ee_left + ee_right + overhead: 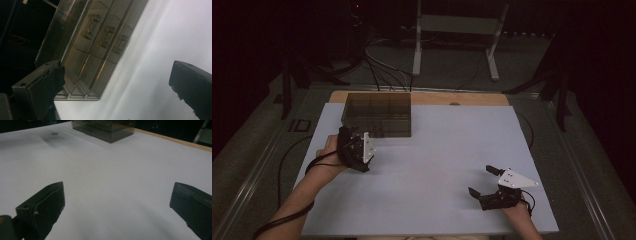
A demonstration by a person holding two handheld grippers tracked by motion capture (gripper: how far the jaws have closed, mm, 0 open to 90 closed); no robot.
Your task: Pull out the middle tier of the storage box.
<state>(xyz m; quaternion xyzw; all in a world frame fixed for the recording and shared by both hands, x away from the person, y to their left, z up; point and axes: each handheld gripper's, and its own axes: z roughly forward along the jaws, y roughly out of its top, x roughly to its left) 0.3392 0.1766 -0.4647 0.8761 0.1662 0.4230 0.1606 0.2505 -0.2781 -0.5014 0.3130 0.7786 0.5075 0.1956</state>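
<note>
White table [437,150], wide and bare in the middle. Smoky drawer box [378,114] at the far left edge — three handles facing the left gripper [354,150], just beside it, jaws wide, empty. Right gripper [489,182] near front right — spread wide, empty.

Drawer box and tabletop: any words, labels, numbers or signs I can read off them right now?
None can be read.
Smoked plastic drawer box: no label or print visible.
White table cover: one small dark mark in the right gripper view, too blurred to tell whether it is writing.
</note>
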